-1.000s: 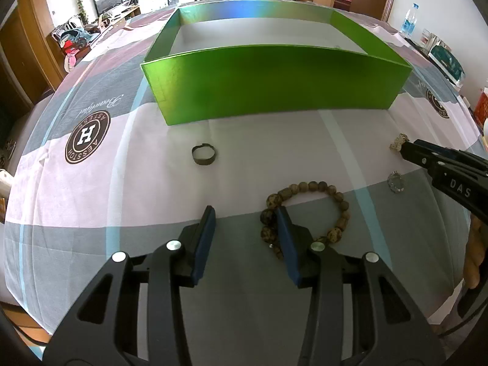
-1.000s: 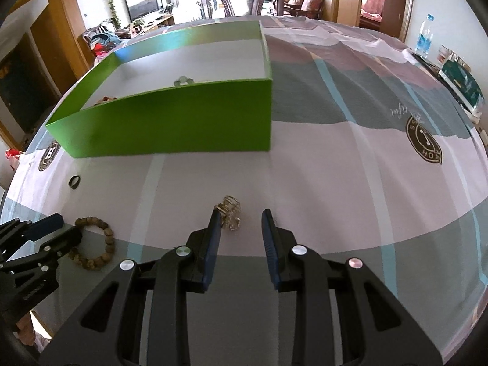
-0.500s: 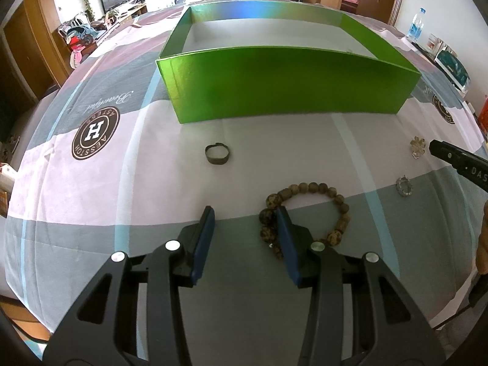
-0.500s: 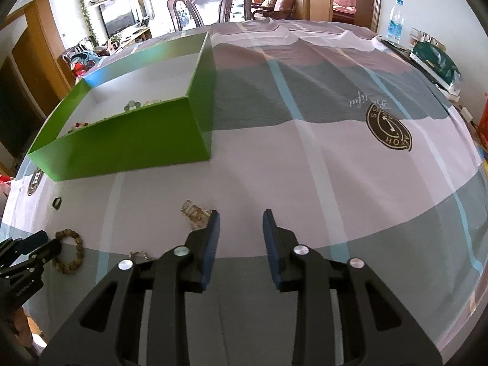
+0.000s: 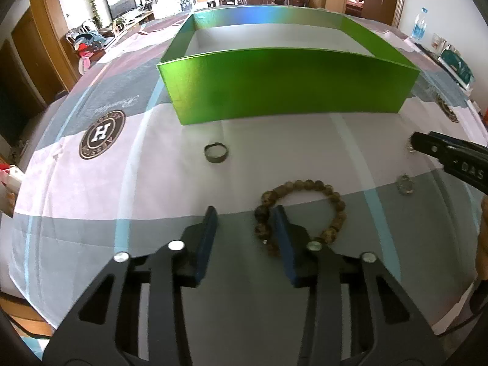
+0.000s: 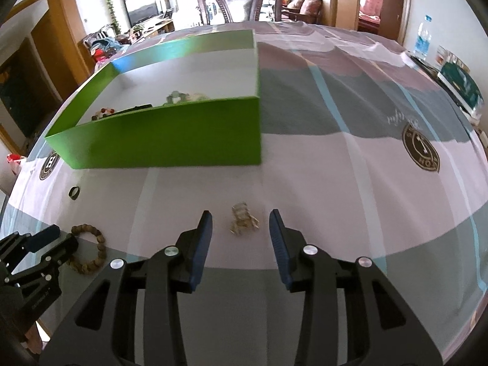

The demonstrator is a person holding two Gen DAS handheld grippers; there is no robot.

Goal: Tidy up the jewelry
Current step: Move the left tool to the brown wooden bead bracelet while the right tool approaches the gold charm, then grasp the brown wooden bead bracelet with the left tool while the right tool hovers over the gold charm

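Observation:
A green box (image 5: 286,82) stands on the tablecloth; in the right wrist view (image 6: 170,134) it holds several jewelry pieces. A dark ring (image 5: 216,152) lies before it. A brown bead bracelet (image 5: 305,210) lies under my open left gripper's (image 5: 244,213) right finger. A small silver piece (image 5: 405,184) lies to the right. My right gripper (image 6: 241,216) is open, its fingers on either side of a small gold ornament (image 6: 242,222) on the cloth. The bracelet (image 6: 91,250) and ring (image 6: 74,193) also show in the right wrist view.
The table is covered by a pink, grey and white cloth with round logos (image 5: 102,134). A chair (image 6: 241,0) stands at the far side. A water bottle (image 6: 422,39) and a teal box (image 6: 460,82) sit at the right edge.
My right gripper swung back left and opened wider, so the gold ornament now lies between its fingers. The left gripper stayed over the bracelet, shifting only slightly.

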